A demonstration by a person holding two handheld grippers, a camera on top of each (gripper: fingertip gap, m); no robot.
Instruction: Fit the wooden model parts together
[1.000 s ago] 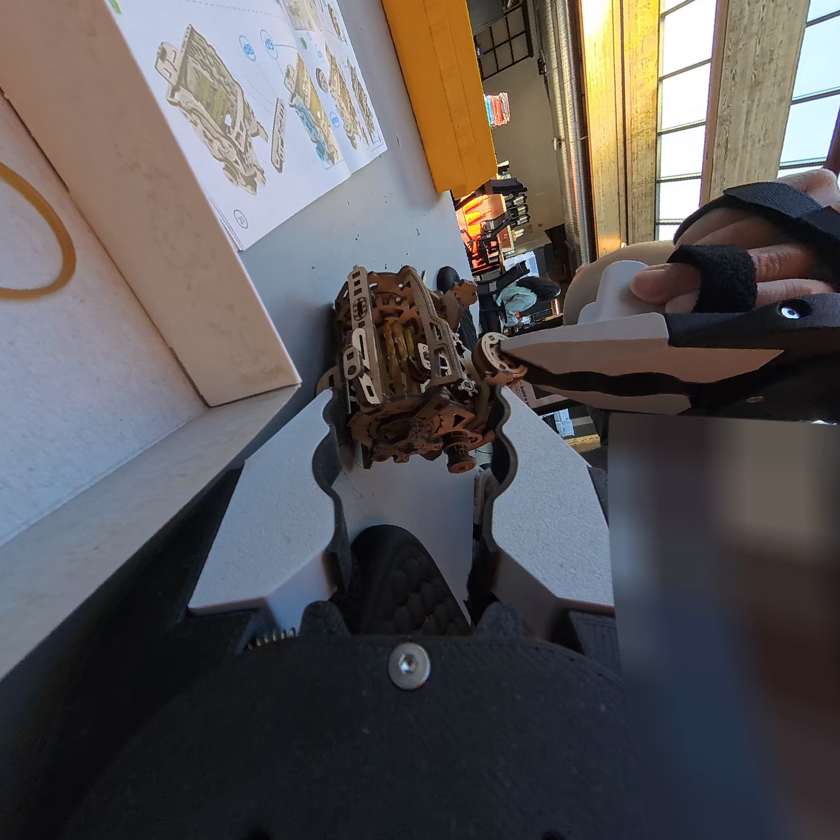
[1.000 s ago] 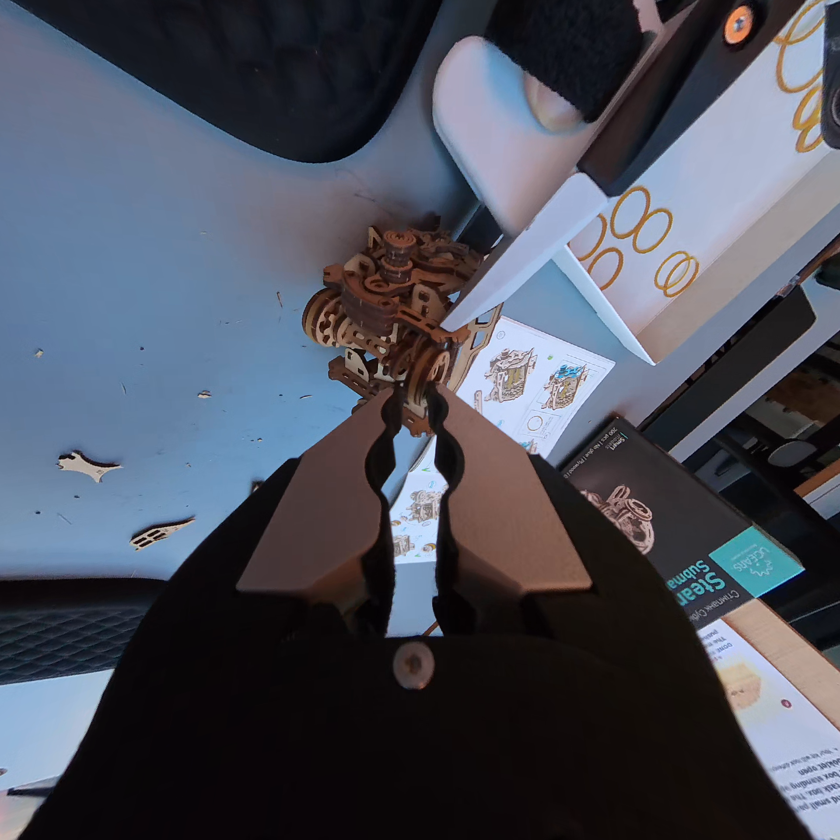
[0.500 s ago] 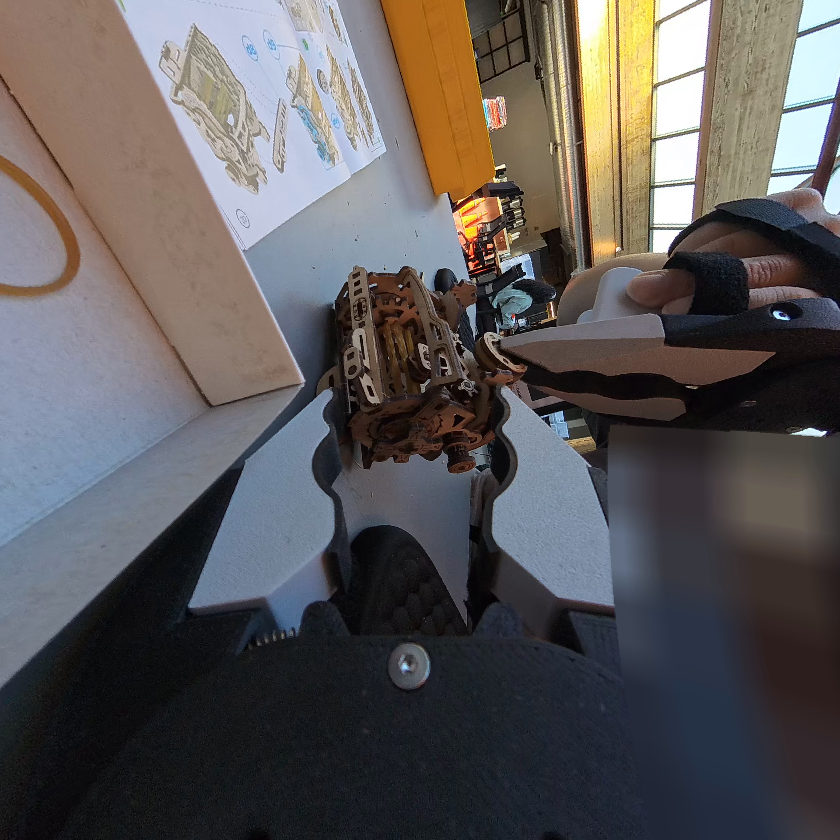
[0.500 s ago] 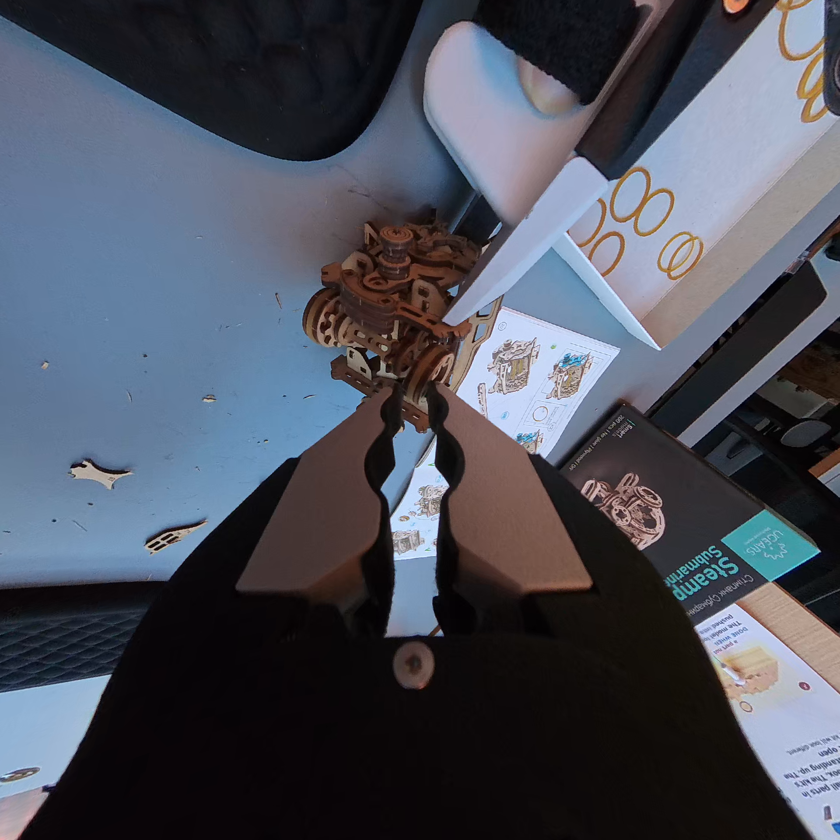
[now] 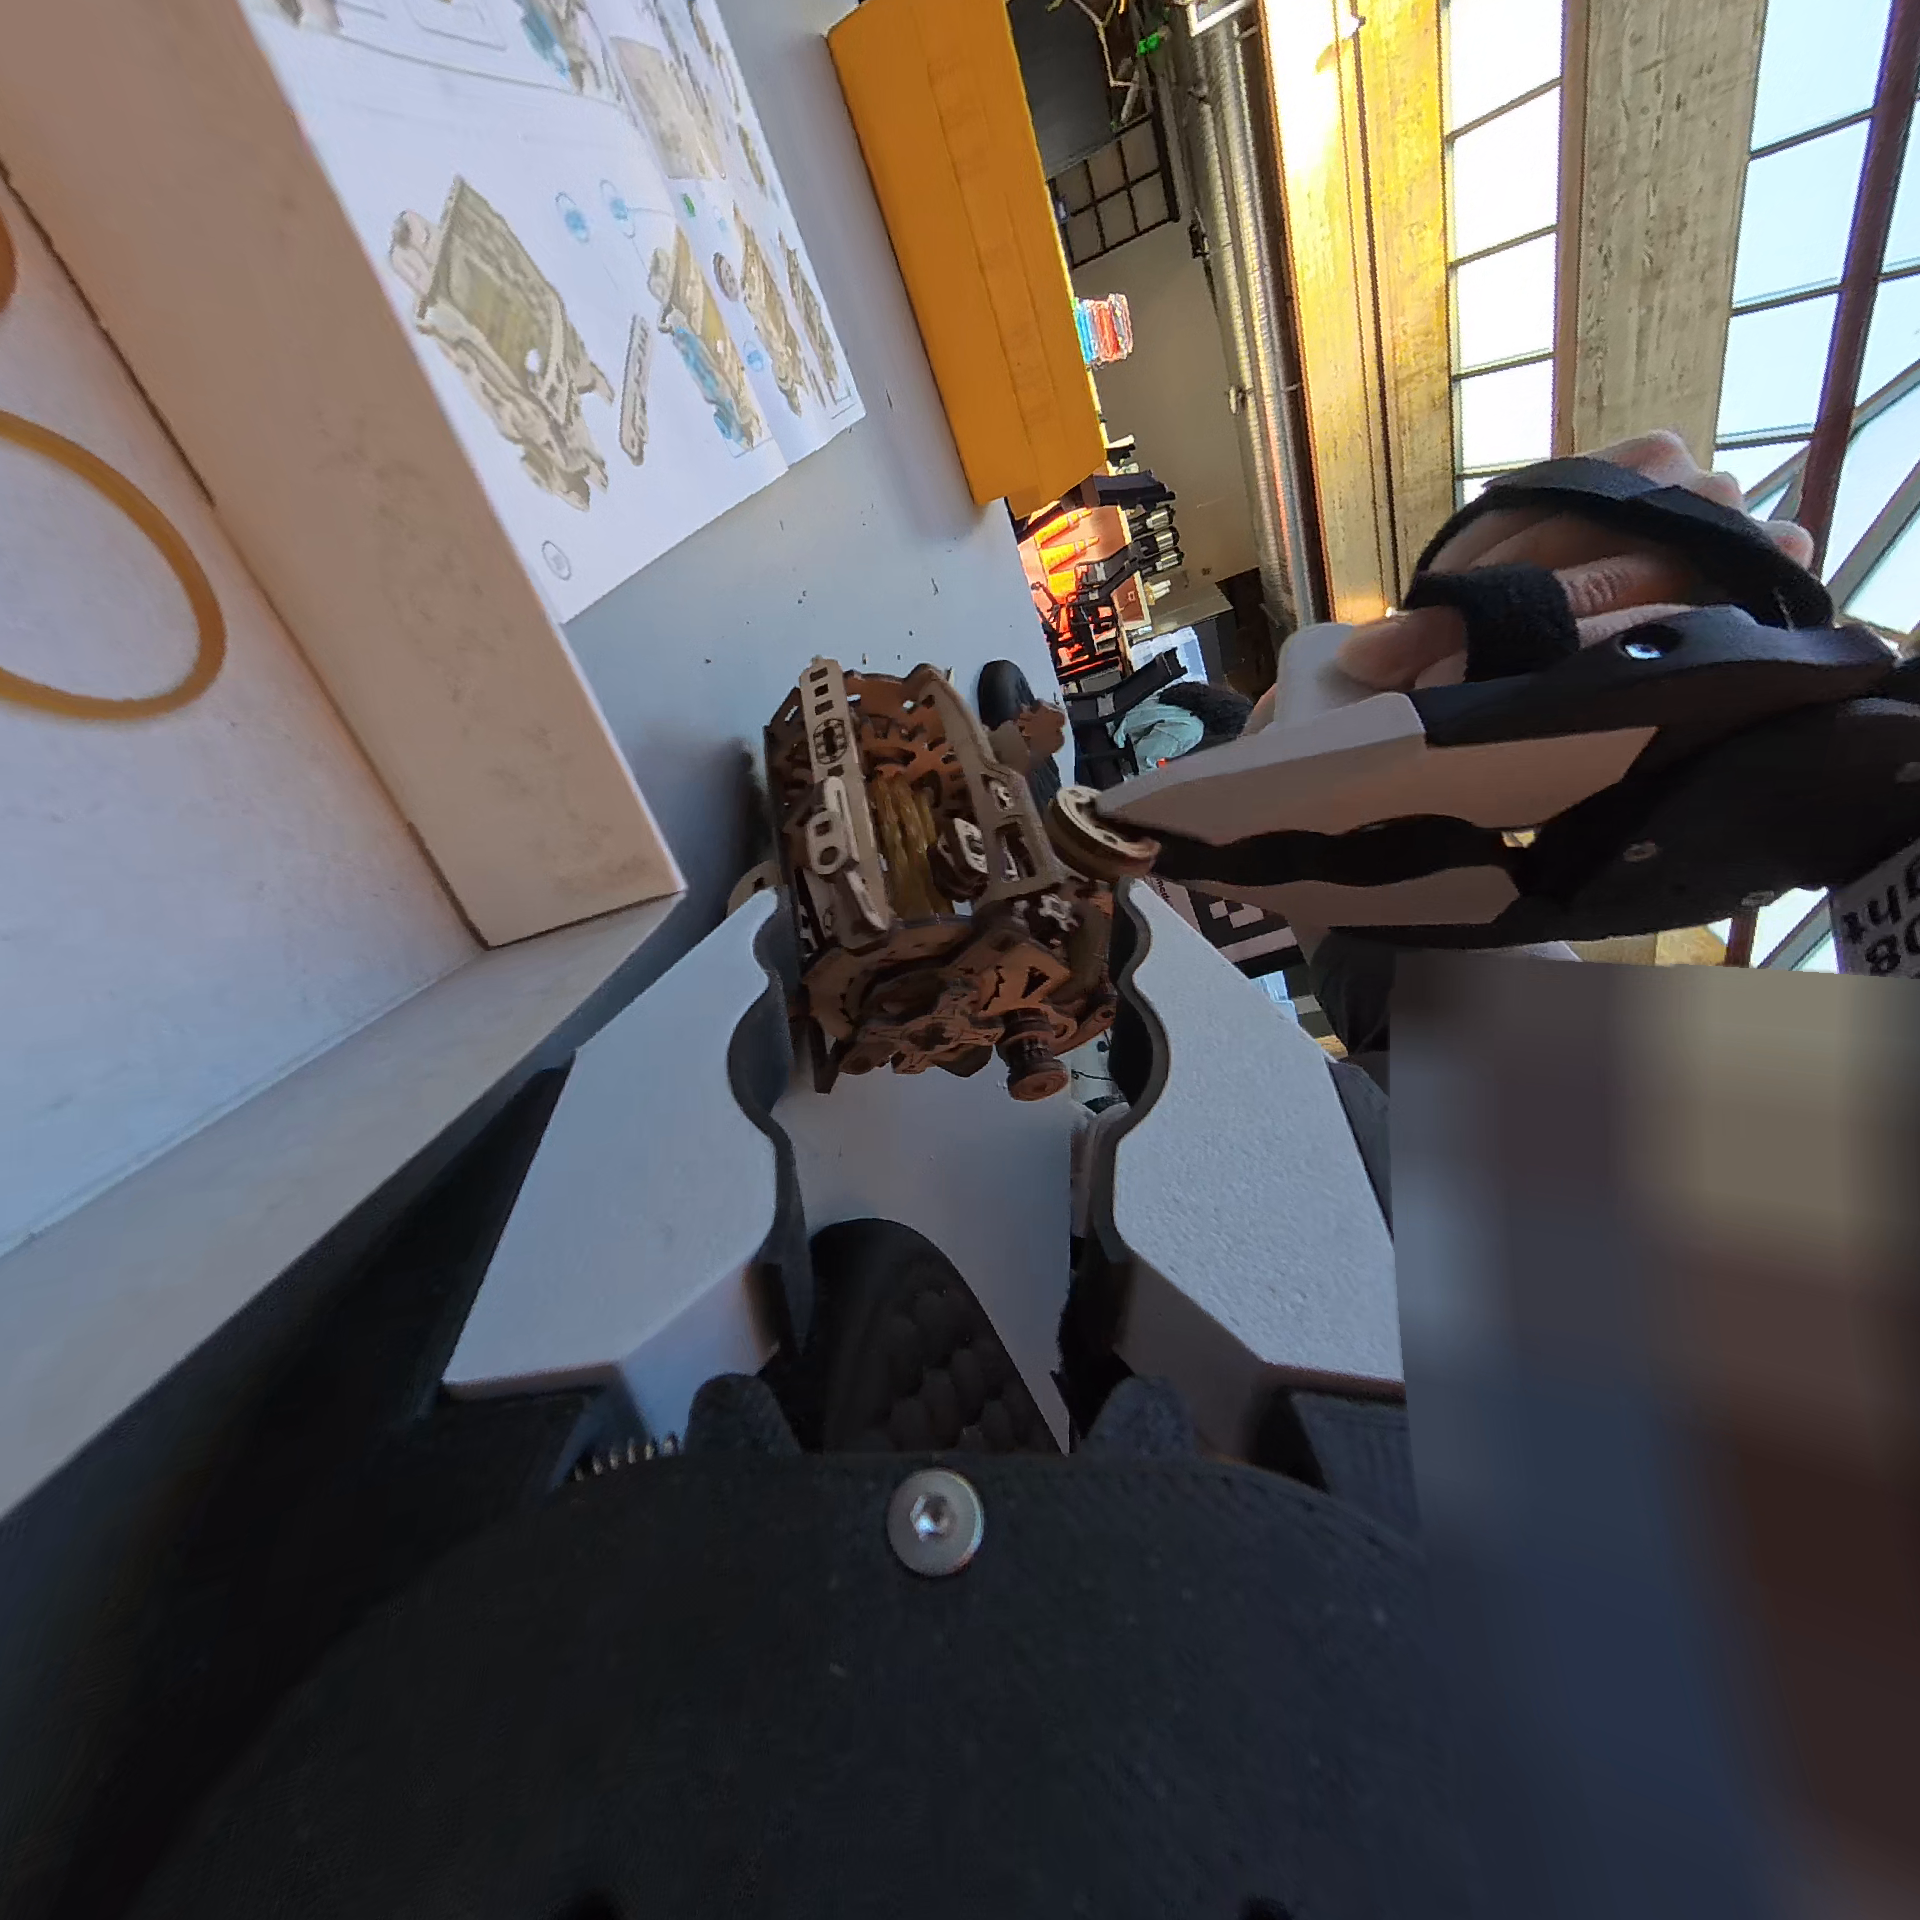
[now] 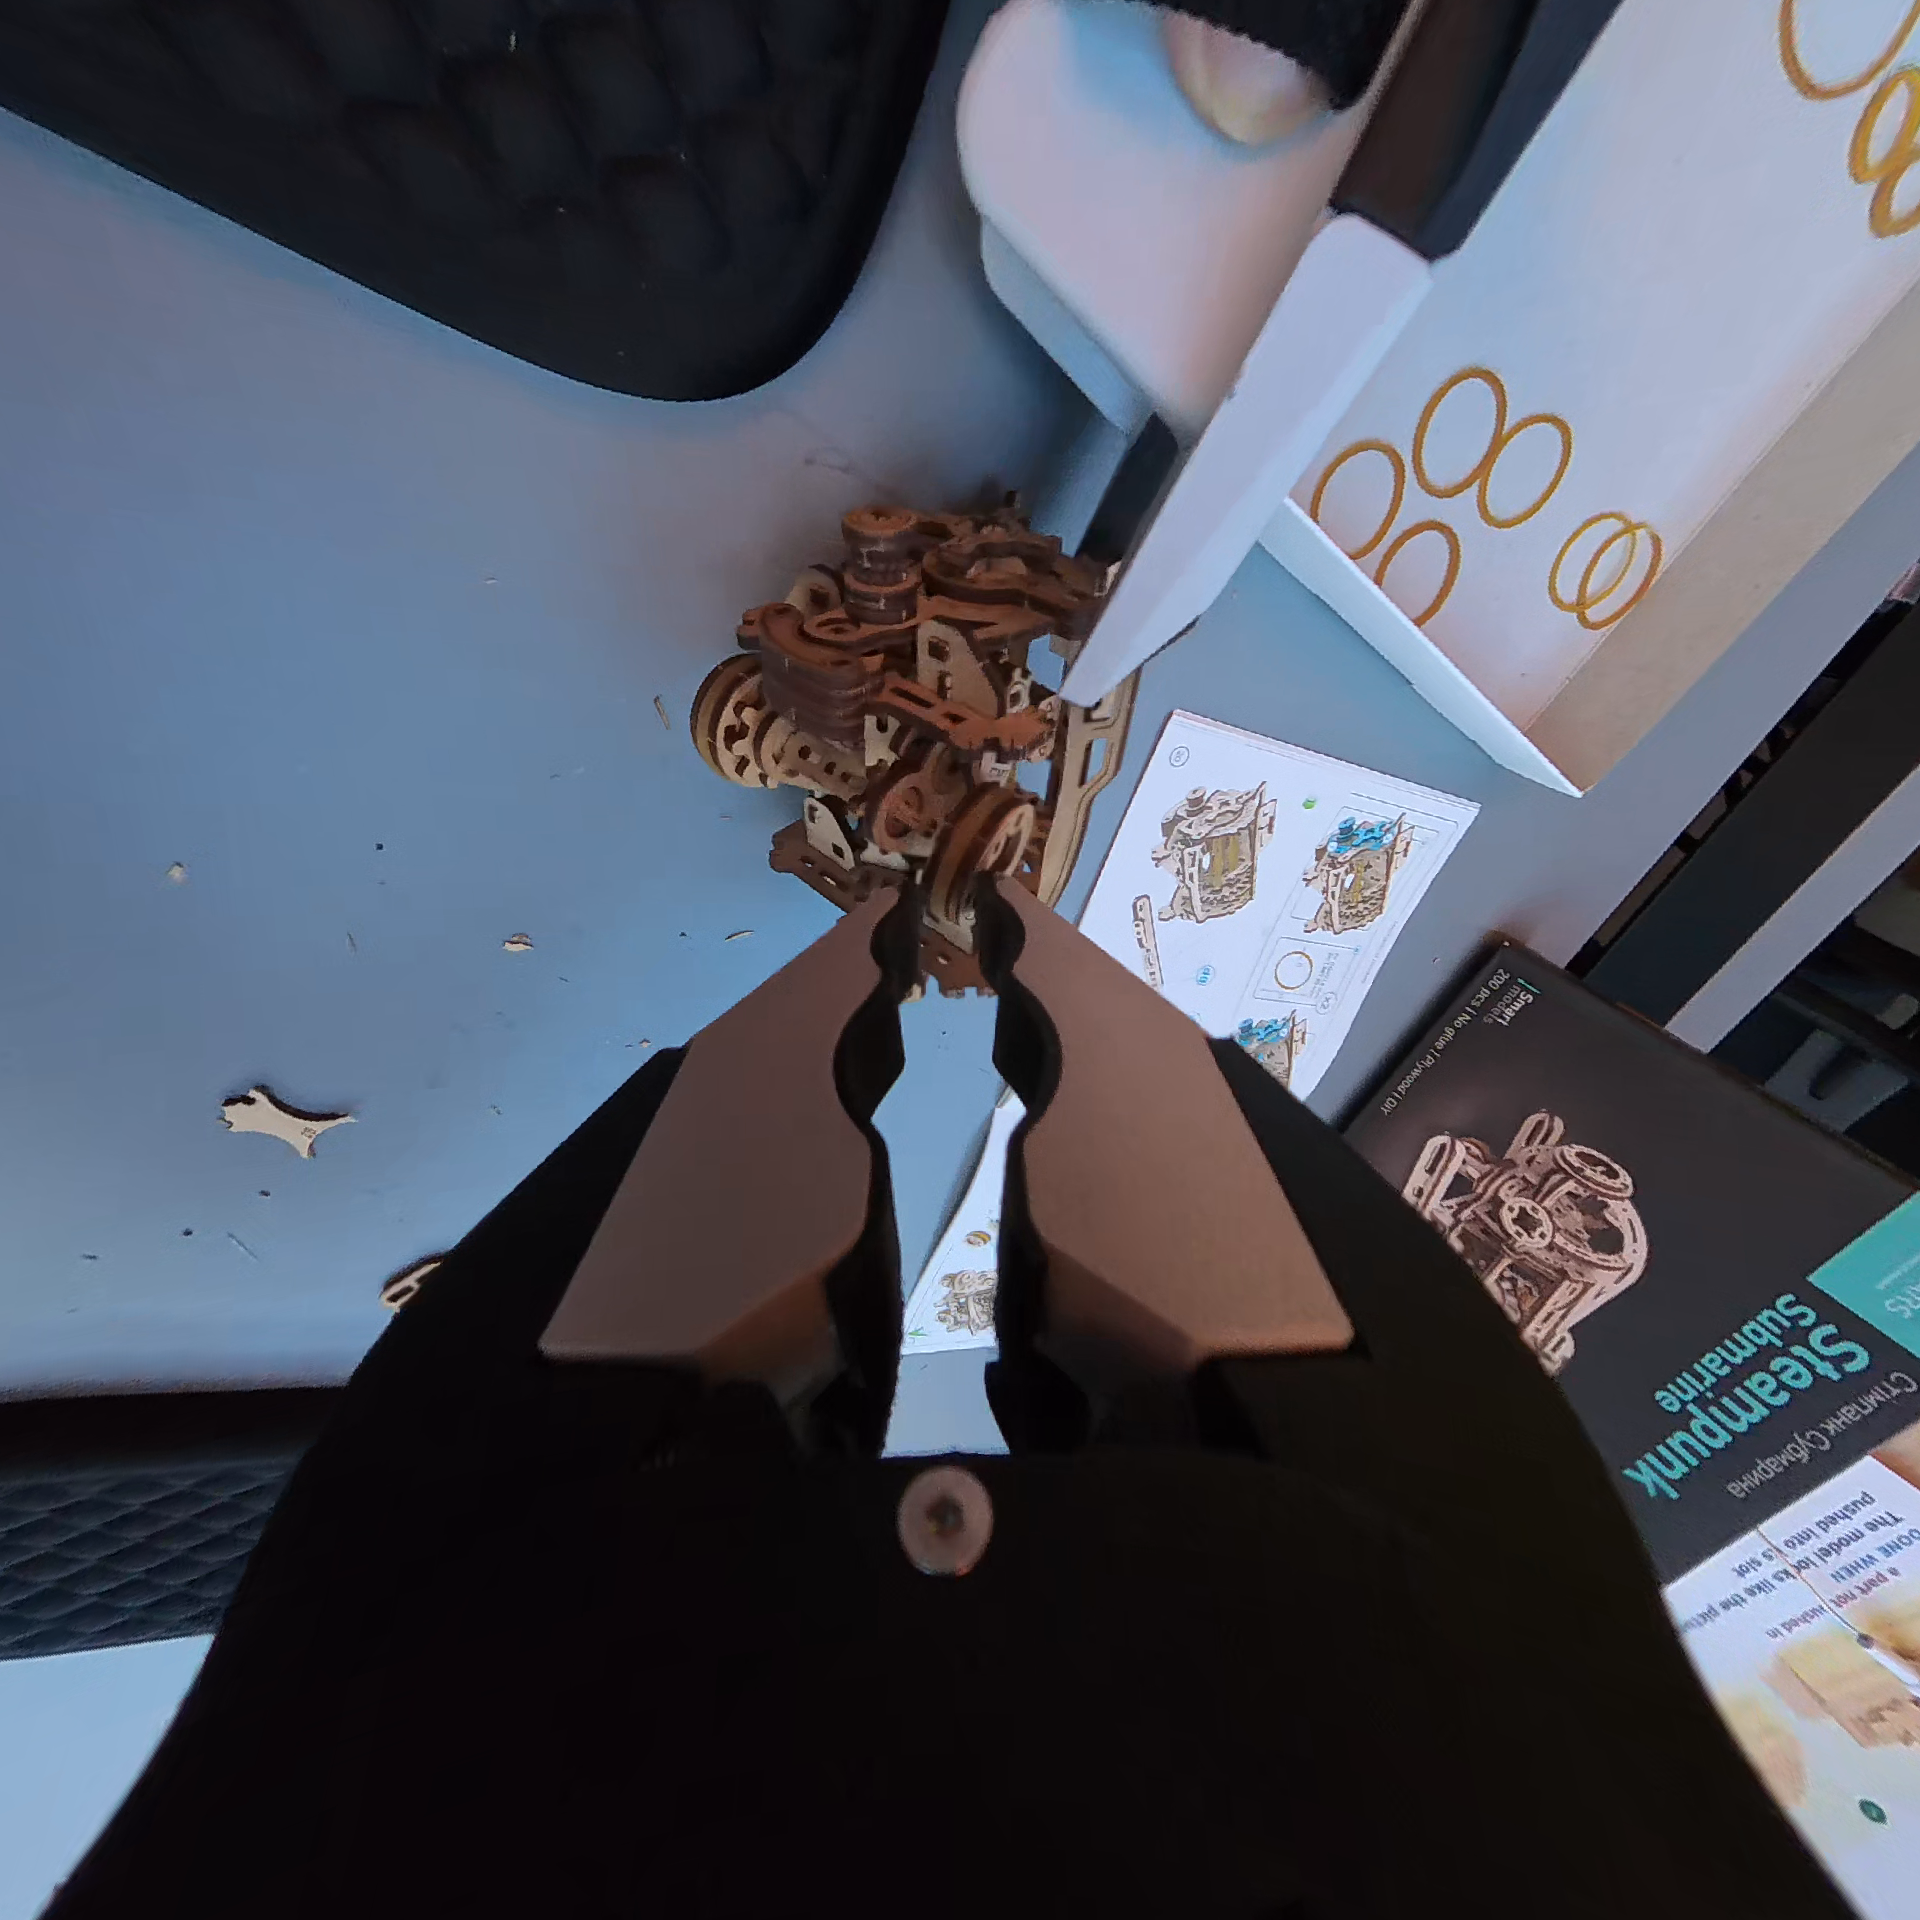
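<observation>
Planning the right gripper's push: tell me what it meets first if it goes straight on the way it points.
The right gripper already pinches a small wooden wheel; straight ahead comes the wooden model body, held by the left gripper. Depth is hard to judge.

1. Left wrist view: sits behind my left claw (image 5: pixel 945 935), looking forward along its two fingers, low and rolled sideways over the grey table (image 5: pixel 831 582). Faces the table's far edge and the windows (image 5: pixel 1496 260) beyond. Very near.
2. Right wrist view: sits behind my right claw (image 6: pixel 948 914), looking steeply down onto the table (image 6: pixel 364 675). Also very near.
3. Shared: the wooden model (image 5: pixel 925 883) (image 6: pixel 894 717), seen from crossing directions; the instruction sheet (image 5: pixel 623 291) (image 6: pixel 1278 873); the white box (image 5: pixel 312 779) (image 6: pixel 1621 436) with rubber bands.
4. Each view catches the other claw: right claw (image 5: pixel 1117 842) enters from the right edge; left claw's finger (image 6: pixel 1226 468) enters from the top.
</observation>
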